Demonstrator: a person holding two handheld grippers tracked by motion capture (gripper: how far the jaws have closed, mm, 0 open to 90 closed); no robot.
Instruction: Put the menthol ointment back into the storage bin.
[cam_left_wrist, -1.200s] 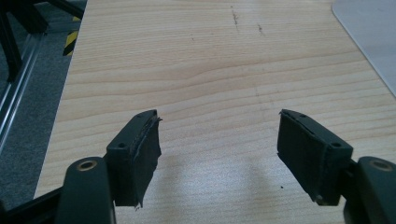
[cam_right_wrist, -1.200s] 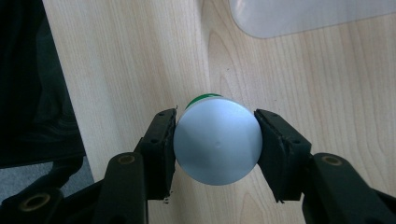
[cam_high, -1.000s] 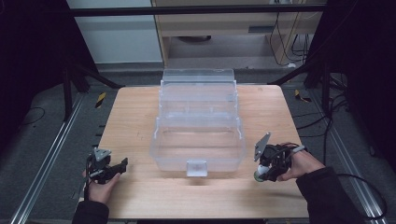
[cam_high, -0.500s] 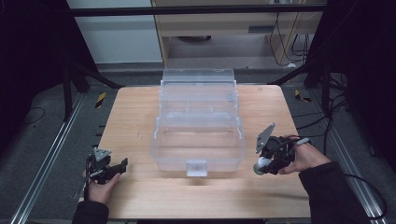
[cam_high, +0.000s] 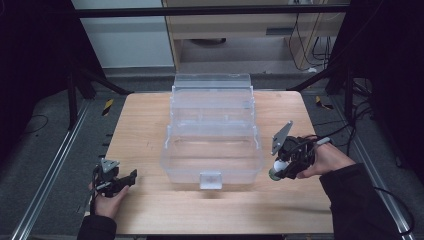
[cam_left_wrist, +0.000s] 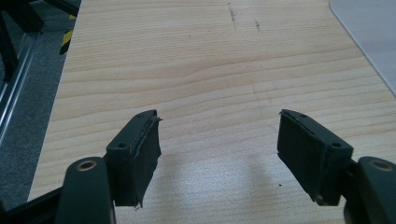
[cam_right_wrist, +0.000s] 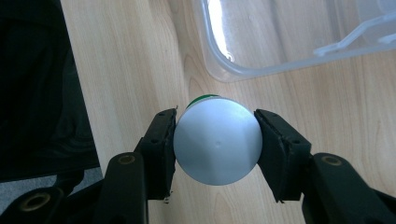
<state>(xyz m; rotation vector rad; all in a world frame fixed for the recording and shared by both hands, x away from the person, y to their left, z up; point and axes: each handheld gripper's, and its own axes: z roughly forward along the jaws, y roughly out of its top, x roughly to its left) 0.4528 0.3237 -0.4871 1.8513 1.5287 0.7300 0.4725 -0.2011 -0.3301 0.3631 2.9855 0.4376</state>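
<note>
A clear plastic box (cam_high: 212, 150) with its lid swung up at the back stands in the middle of the wooden table (cam_high: 150, 125). Just right of the box's front corner, my right gripper (cam_high: 278, 167) is shut on a small white cylinder with a green rim (cam_right_wrist: 217, 140), held a little above the table. In the right gripper view the box's rounded corner (cam_right_wrist: 243, 70) lies just beyond the cylinder. My left gripper (cam_high: 127, 179) stays low at the table's front left, open, with bare wood between its pads (cam_left_wrist: 140, 154).
A latch (cam_high: 210, 179) sticks out of the box's front wall. Dark frame posts and aluminium rails (cam_high: 55, 165) flank the table. Cables (cam_high: 360, 125) trail off the right edge. A cabinet (cam_high: 240, 30) stands behind the table.
My right gripper has lifted slightly and shifted away from the box's front corner with the cylinder in it. The left gripper has not moved.
</note>
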